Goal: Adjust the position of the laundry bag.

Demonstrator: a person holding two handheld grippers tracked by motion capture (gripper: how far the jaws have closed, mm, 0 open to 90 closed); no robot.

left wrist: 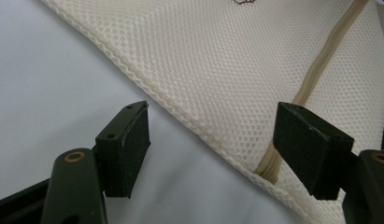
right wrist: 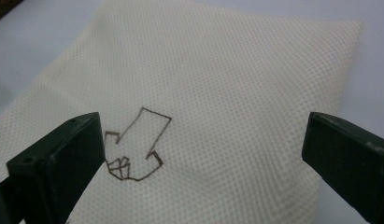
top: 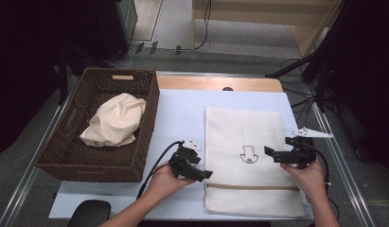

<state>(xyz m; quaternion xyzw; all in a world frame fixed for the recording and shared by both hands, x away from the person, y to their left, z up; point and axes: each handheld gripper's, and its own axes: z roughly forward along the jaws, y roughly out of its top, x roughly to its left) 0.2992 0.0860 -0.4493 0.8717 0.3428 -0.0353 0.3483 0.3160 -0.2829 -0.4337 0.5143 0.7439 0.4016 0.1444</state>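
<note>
— Well, both pairs of jaws are spread wide, as far as I can see. The left gripper (top: 205, 174) hangs over the near left edge of the mesh laundry bag (top: 249, 137), one jaw above the bare white sheet (top: 178, 113), the other above the mesh close to the zipper (left wrist: 316, 65). Nothing is pinched between them.

— And the right gripper (top: 268, 151)?

— Same: jaws wide apart, poised over the middle of the bag, pointing toward the small drawn emblem (right wrist: 137, 148). I see no cloth caught in them. Whether the tips brush the mesh I cannot tell.

— Where does the bag lie?

— Flat on the white sheet on the desk, right of centre, zipper running across near the person's end.

— Anything in the way?

— A dark wicker basket (top: 140, 156) stands to the left, well apart from the bag, with a crumpled cream cloth (top: 114, 120) inside. A black rounded object (top: 90, 212) sits at the near left corner. Cables trail from each gripper toward the person.

— Room to move?

— A bare strip of sheet lies between basket and bag. The bag's right edge runs close to the sheet's right edge, with the desk's metal rail (top: 343, 165) just beyond.
</note>
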